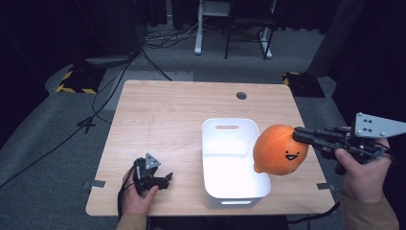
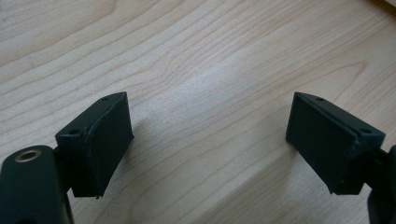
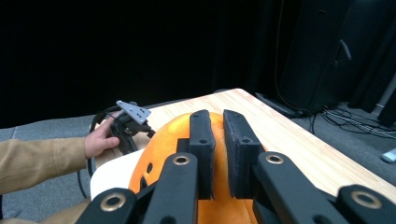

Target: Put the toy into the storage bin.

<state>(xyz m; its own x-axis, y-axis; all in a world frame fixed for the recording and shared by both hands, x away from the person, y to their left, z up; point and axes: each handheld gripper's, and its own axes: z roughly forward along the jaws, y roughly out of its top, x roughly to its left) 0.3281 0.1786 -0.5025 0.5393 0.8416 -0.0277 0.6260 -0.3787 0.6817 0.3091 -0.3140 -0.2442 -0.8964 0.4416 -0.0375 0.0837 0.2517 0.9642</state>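
Note:
An orange round plush toy (image 1: 279,149) with a small black smiling face hangs in the air over the right rim of a white plastic bin (image 1: 207,158). My right gripper (image 1: 299,135) reaches in from the right and is shut on the toy's upper right side. In the right gripper view the two jaws (image 3: 217,119) stand almost together, pinching the orange plush (image 3: 161,142). My left gripper (image 1: 165,179) lies on the wooden table (image 1: 158,120) at the front left, held by a hand. Its jaws (image 2: 208,126) are wide apart over bare wood, so it is open.
The bin stands right of centre near the front edge, with a handle slot (image 1: 227,127) in its far wall. A round cable hole (image 1: 241,95) sits in the table's far side. Cables (image 1: 119,81) and desk legs (image 1: 198,28) lie on the floor beyond.

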